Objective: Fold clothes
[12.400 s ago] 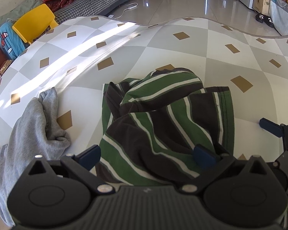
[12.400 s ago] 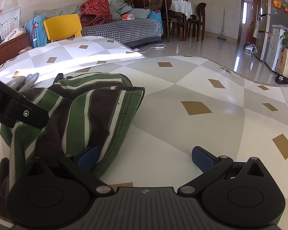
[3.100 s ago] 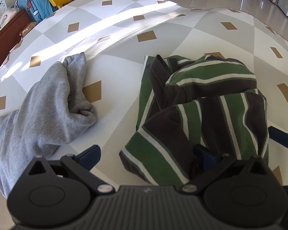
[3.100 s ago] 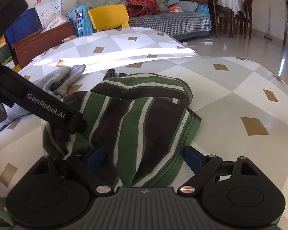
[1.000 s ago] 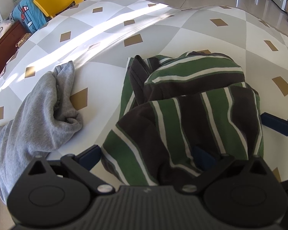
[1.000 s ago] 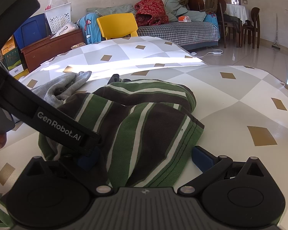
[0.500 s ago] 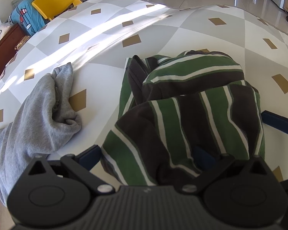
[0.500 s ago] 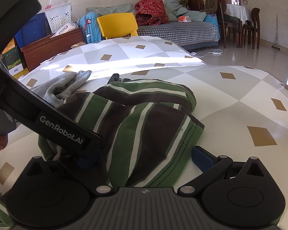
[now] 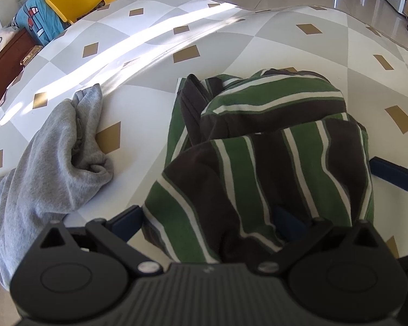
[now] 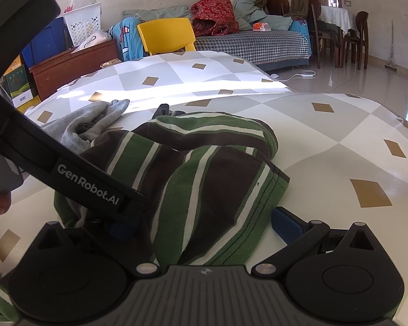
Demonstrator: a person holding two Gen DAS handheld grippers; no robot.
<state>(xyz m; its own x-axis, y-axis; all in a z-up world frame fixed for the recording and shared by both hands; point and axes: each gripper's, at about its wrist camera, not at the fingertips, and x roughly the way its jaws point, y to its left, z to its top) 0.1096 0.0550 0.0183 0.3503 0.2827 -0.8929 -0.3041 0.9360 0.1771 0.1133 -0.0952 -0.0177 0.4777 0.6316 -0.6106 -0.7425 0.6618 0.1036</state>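
Observation:
A green, brown and white striped shirt [image 9: 258, 146] lies bunched in a rough fold on the checked table; it also shows in the right wrist view [image 10: 198, 168]. My left gripper [image 9: 206, 217] is open, its jaws wide apart around the shirt's near edge, the right finger under the cloth. My right gripper [image 10: 201, 222] is open too, straddling the shirt's near right corner; its left finger is hidden behind the left gripper's black body [image 10: 89, 176]. The right gripper's blue fingertip [image 9: 389, 172] shows at the shirt's right side.
A crumpled grey sweatshirt [image 9: 49, 168] lies left of the shirt on the table [image 9: 312, 46]; it also shows in the right wrist view [image 10: 89, 125]. Beyond the table stand a yellow chair [image 10: 166, 36], a sofa [image 10: 253, 43] and a wooden cabinet [image 10: 73, 65].
Over the last second both views have drawn back slightly from the shirt. Both grippers stay open around its near edge, and the shirt keeps its shape.

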